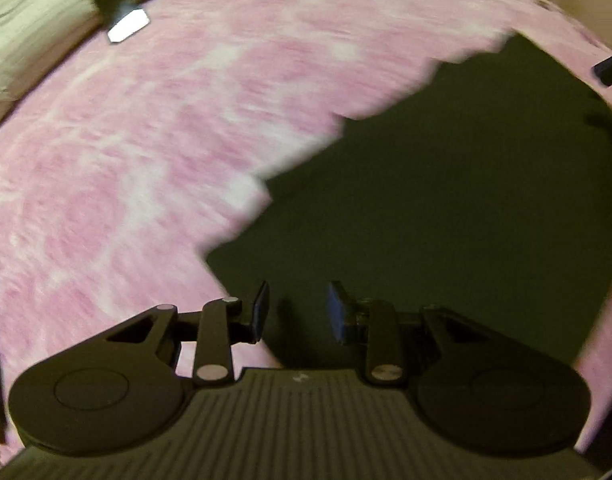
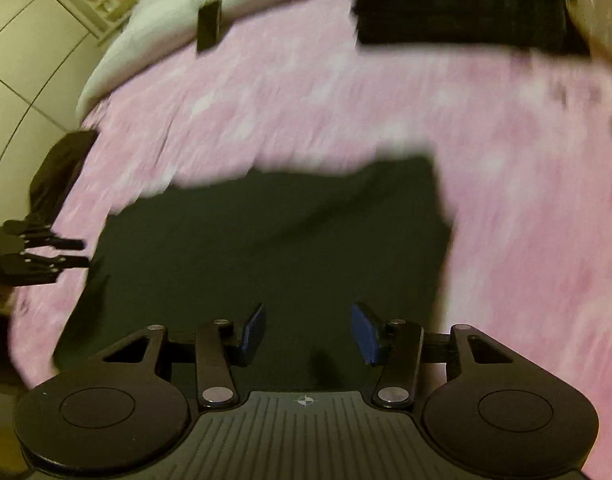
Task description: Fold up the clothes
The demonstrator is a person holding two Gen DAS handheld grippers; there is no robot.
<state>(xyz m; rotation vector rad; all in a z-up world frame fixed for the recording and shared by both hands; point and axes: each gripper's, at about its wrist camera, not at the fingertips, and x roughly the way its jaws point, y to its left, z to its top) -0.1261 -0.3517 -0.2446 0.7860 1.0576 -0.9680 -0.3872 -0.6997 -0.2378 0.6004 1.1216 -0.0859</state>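
From the left wrist view, a bed fills the frame, covered in a mottled pink blanket [image 1: 145,152], with pale bedding bunched along its far left edge and a small dark object with a bright face [image 1: 123,20] lying near it. A dark green garment [image 1: 446,184] lies flat on the blanket to the right. The left gripper [image 1: 295,310] hangs over the garment's near left edge, its blue-padded fingers spread apart and holding nothing. Everything is smeared by motion blur.

From the right wrist view, the same pink blanket [image 2: 526,200] runs back to a stack of dark folded cloth [image 2: 458,4] at the far side, with cupboard doors off to the left. The garment [image 2: 273,248] looks roughly rectangular, perhaps partly folded, with shallow creases. The right gripper [image 2: 308,330] is poised over its near edge, fingers wide apart and empty; the left gripper [image 2: 75,252] shows at the garment's left side.

The cloth looks light, limp and thin, so it should drape and slide easily. Pinching the near corners or hem seems the surest hold.
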